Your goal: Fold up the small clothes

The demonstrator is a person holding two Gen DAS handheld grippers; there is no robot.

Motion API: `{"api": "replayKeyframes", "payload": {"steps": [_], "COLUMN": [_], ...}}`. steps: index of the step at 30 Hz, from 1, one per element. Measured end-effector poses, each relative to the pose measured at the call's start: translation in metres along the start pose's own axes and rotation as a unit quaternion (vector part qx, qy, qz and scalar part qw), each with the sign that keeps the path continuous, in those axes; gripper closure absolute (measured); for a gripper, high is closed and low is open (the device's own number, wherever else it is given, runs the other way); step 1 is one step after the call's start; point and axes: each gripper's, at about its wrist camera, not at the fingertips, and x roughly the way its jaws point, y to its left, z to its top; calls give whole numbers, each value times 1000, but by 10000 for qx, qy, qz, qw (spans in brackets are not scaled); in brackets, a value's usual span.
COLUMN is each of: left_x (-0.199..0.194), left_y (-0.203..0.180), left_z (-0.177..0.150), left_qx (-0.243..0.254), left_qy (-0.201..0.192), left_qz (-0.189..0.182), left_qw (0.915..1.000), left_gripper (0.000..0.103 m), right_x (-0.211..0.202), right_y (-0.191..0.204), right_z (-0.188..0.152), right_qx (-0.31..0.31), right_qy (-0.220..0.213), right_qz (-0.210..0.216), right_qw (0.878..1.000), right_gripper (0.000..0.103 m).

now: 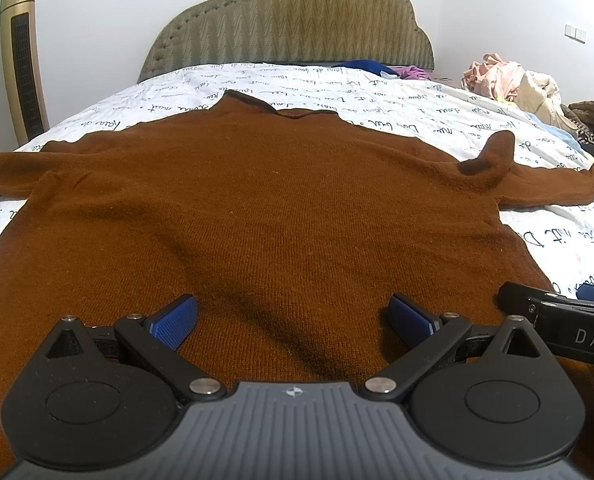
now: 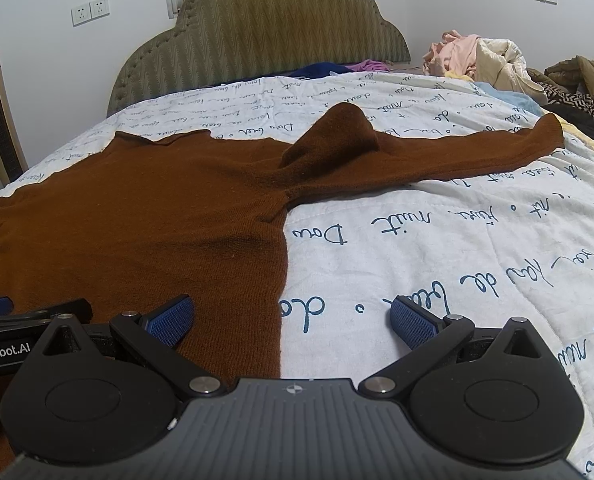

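The rust-brown knitted sweater point(image 1: 257, 208) lies spread flat on the white quilted bedspread with dark handwriting print point(image 2: 437, 248), neck toward the olive padded headboard point(image 1: 289, 20), hem toward the grippers. Both sleeves stretch outward; the sleeve on the right side point(image 2: 437, 156) has a raised bunch where it meets the shoulder.

The step in hand looks like taking hold of the hem end for a first fold. To do it well, each gripper should bite a hem corner through both layers, both should lift together, and the knit should stay taut between them so it does not sag. The bunched sleeve is better smoothed or folded in first, or it may trap a lump inside the fold.

The left gripper point(image 1: 293, 320) hangs just above the lower body of the sweater, fingers spread wide, holding nothing. The right gripper point(image 2: 293, 320) is also wide and empty, straddling the sweater's side edge: 1 blue pad point(image 2: 169, 320) over the knit, the other point(image 2: 413, 322) over bare bedspread. The 2 grippers sit just beside each other.
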Motion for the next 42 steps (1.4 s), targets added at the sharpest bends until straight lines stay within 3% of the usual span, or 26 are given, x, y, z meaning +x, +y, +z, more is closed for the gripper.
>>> {"api": "replayKeyframes", "payload": {"steps": [42], "left_x": [-3], "left_y": [-3], "left_z": [-2], "left_qx": [-20], "left_qy": [-1], "left_qz": [-9], "left_qw": [10000], "left_gripper": [0], "right_x": [-3], "right_y": [3], "right_z": [0], "right_qx": [-78], "right_qy": [65], "right_qz": [77], "right_qw": [9999], "right_gripper": [0]}}
